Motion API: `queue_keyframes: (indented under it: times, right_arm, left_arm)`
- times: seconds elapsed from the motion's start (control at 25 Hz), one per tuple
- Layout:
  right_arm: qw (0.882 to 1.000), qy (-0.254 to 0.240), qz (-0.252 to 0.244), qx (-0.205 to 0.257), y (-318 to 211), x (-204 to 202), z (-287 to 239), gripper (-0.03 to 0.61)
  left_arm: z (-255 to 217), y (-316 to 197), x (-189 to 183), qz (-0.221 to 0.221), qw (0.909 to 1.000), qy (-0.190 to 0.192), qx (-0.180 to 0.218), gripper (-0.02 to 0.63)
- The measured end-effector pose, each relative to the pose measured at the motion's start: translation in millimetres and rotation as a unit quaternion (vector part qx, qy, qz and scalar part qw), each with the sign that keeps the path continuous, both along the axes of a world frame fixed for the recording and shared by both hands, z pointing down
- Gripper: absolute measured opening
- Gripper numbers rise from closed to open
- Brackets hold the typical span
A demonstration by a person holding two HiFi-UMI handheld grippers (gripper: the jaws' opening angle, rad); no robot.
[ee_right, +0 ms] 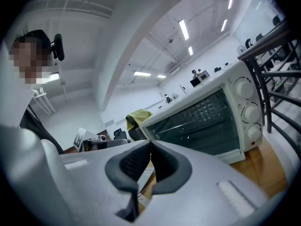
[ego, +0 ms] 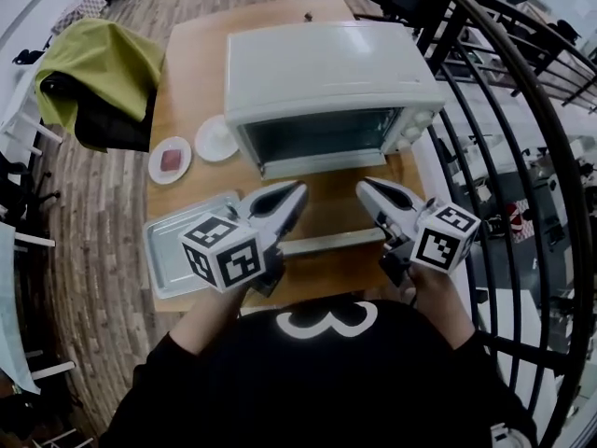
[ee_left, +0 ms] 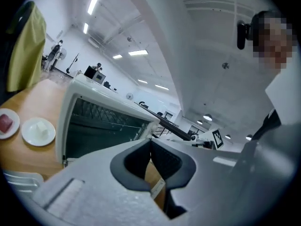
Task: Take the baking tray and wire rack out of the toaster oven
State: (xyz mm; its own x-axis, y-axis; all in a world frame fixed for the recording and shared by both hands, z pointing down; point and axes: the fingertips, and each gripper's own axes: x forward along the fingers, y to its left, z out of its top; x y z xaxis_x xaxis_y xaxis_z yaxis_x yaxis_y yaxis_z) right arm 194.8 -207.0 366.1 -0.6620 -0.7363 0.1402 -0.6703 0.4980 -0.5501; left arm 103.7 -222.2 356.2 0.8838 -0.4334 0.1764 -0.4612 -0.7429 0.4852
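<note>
The white toaster oven (ego: 331, 82) stands at the back of the wooden table (ego: 201, 63), its glass door (ego: 317, 136) closed. A grid pattern shows behind the glass (ee_right: 202, 119). The metal baking tray (ego: 177, 241) lies on the table's front left, under my left gripper (ego: 298, 190). A thin metal strip (ego: 326, 244) lies on the table between the grippers; I cannot tell what it is. My left gripper (ee_left: 150, 142) is shut with nothing in it. The right gripper (ego: 364, 188) (ee_right: 150, 145) is shut and empty too. Both hover in front of the door and point at it.
Two small white plates sit left of the oven, one with a red piece (ego: 170, 160), one with a pale item (ego: 216, 138). A green cloth (ego: 103, 59) hangs over a chair at the far left. A black railing (ego: 522, 119) curves close along the right.
</note>
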Motion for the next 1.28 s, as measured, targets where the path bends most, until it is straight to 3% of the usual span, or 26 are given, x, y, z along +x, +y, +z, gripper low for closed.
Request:
queue_keyframes:
  times: [0.2,0.36,0.44,0.48,0.56,0.64,0.72,0.84,0.96,1.12,1.28]
  right_arm:
    - [0.998,-0.048,0.033,-0.013,-26.5,26.8,1.5,0.003]
    - [0.99,-0.121,0.065,-0.034,-47.9,49.7,5.3,0.005]
    - [0.983,-0.153,0.087,-0.046,-58.0,63.3,9.7,0.025]
    - [0.98,-0.166,0.097,-0.053,-63.4,69.4,12.7,0.068]
    - [0.973,-0.19,0.115,-0.062,-74.5,79.3,18.1,0.081]
    - [0.967,-0.211,0.127,-0.064,-84.7,85.2,21.6,0.083]
    - [0.963,-0.227,0.133,-0.065,-93.7,87.6,25.5,0.101]
    - [0.958,-0.237,0.144,-0.074,-105.8,90.5,35.1,0.114]
    - [0.947,-0.257,0.163,-0.099,-120.6,94.2,48.6,0.155]
    - [0.932,-0.287,0.185,-0.119,-143.8,95.4,62.8,0.172]
    - [0.931,-0.285,0.193,-0.124,-158.2,96.4,71.0,0.172]
  left_arm:
    - [0.5,-26.7,12.6,-0.032,0.9986,0.038,-0.018,0.012]
    - [1.1,-41.8,19.4,-0.047,0.9897,0.115,-0.072,0.014]
    - [6.3,-49.9,20.4,-0.061,0.9804,0.151,-0.111,0.015]
    - [10.4,-54.6,20.4,-0.069,0.9742,0.169,-0.133,0.015]
    - [18.1,-65.0,21.2,-0.084,0.9589,0.208,-0.174,0.022]
    - [23.8,-75.9,20.7,-0.104,0.9392,0.252,-0.209,0.1]
    - [27.7,-87.4,18.1,-0.126,0.9224,0.286,-0.227,0.121]
    - [35.1,-103.3,13.1,-0.154,0.9124,0.305,-0.226,0.138]
    - [48.1,-120.4,5.4,-0.189,0.8967,0.321,-0.239,0.179]
    - [67.6,-144.2,-9.5,-0.245,0.8828,0.317,-0.245,0.189]
    - [75.8,-156.6,-12.1,-0.276,0.8708,0.323,-0.247,0.187]
